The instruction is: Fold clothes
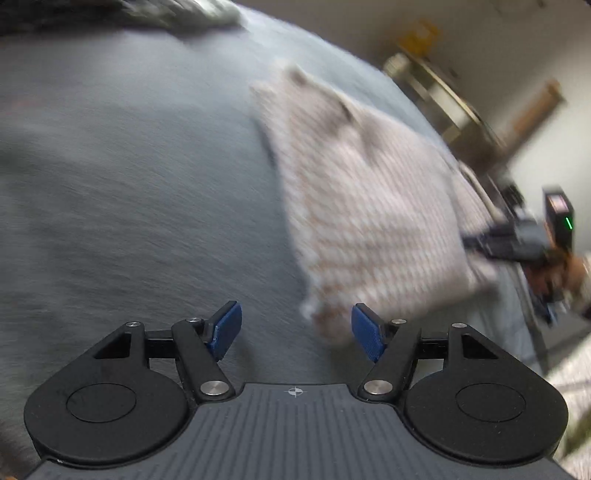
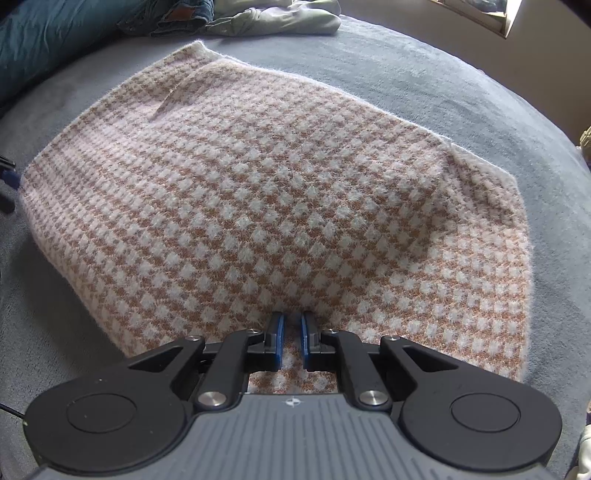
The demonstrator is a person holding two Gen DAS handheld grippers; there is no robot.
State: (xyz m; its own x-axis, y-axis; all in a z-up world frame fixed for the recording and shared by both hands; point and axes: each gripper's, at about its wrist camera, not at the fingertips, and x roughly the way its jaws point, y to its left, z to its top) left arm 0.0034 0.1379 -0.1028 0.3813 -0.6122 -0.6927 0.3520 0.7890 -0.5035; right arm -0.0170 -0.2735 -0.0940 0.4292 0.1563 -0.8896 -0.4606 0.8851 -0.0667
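Observation:
A pink and orange checked knit garment [image 2: 266,192] lies folded on the blue-grey bed cover [image 2: 443,88]. My right gripper [image 2: 291,325] is nearly shut, its blue pads pinching a fold at the garment's near edge. In the blurred left wrist view the same garment [image 1: 362,206] lies to the right. My left gripper [image 1: 295,325] is open and empty, just off the garment's near corner, above the bed cover [image 1: 129,184]. The right gripper [image 1: 517,240] shows at the far right, at the garment's edge.
A pile of other clothes, jeans [image 2: 177,14] and a pale green garment [image 2: 273,18], lies at the far end of the bed. A teal blanket [image 2: 48,40] sits at the far left. Furniture [image 1: 443,99] stands beyond the bed's edge.

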